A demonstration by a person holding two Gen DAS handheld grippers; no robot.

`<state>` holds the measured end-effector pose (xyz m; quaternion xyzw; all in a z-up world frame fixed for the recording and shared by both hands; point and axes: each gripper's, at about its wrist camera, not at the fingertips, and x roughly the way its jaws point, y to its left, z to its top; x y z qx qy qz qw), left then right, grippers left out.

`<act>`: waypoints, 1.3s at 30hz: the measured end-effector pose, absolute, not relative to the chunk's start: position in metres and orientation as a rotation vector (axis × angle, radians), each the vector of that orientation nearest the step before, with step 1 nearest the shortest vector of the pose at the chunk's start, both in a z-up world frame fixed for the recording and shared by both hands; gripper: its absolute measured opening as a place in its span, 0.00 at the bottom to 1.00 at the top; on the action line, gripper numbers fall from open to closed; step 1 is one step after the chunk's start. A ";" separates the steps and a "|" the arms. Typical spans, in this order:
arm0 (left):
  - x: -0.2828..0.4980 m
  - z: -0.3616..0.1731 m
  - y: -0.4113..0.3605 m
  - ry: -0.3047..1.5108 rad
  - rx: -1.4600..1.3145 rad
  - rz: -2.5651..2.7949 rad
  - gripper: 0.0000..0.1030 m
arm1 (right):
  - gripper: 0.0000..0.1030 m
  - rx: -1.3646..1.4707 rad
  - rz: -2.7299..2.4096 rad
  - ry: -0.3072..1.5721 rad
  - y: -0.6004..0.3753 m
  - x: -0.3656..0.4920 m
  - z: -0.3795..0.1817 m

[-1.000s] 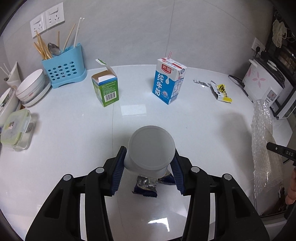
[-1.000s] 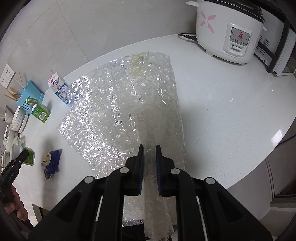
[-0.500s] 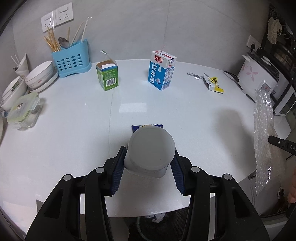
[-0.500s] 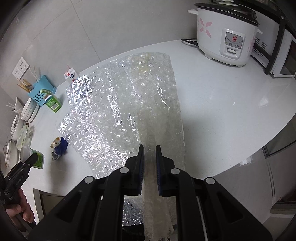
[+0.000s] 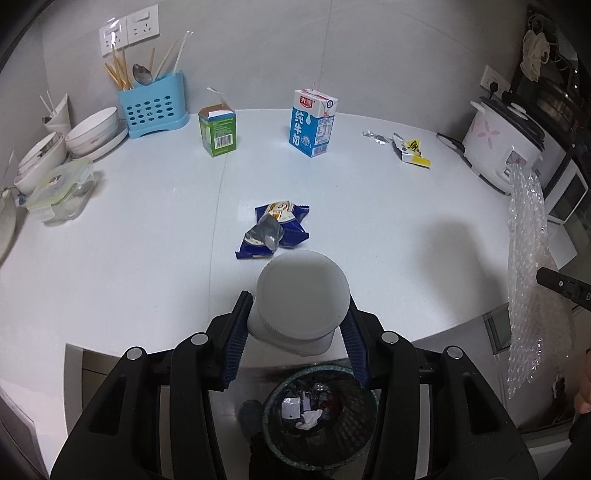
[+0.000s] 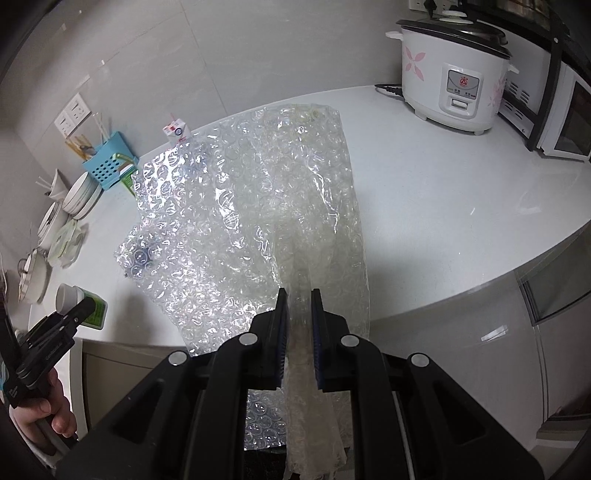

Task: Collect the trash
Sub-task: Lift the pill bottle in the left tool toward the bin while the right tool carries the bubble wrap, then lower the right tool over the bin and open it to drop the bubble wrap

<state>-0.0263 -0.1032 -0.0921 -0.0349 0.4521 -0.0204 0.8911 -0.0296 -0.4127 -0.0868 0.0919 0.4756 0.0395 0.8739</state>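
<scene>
The left gripper (image 5: 297, 325) angles steeply down, its jaws clamped on a white cup (image 5: 301, 306) whose flat end faces the camera, held at the desk (image 5: 147, 240) edge above a dark bin (image 5: 319, 417) containing crumpled paper. A blue wrapper (image 5: 279, 229) lies on the desk beyond. The right gripper (image 6: 298, 325), jaws nearly together, pinches a bubble wrap sheet (image 6: 251, 206) hanging lengthwise over the desk front.

Grey tiled wall (image 5: 258, 44), white countertop (image 5: 147, 229), wall sockets (image 5: 129, 31), rice cooker (image 6: 454, 70)
</scene>
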 end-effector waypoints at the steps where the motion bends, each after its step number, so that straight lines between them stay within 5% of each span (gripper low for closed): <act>1: -0.030 -0.093 -0.103 0.940 -0.073 -0.042 0.45 | 0.10 0.192 0.089 0.991 -0.412 -0.034 -0.087; 39: -0.120 -0.186 -0.104 1.011 -0.084 -0.101 0.45 | 0.10 -0.014 0.336 1.112 -0.355 -0.134 -0.180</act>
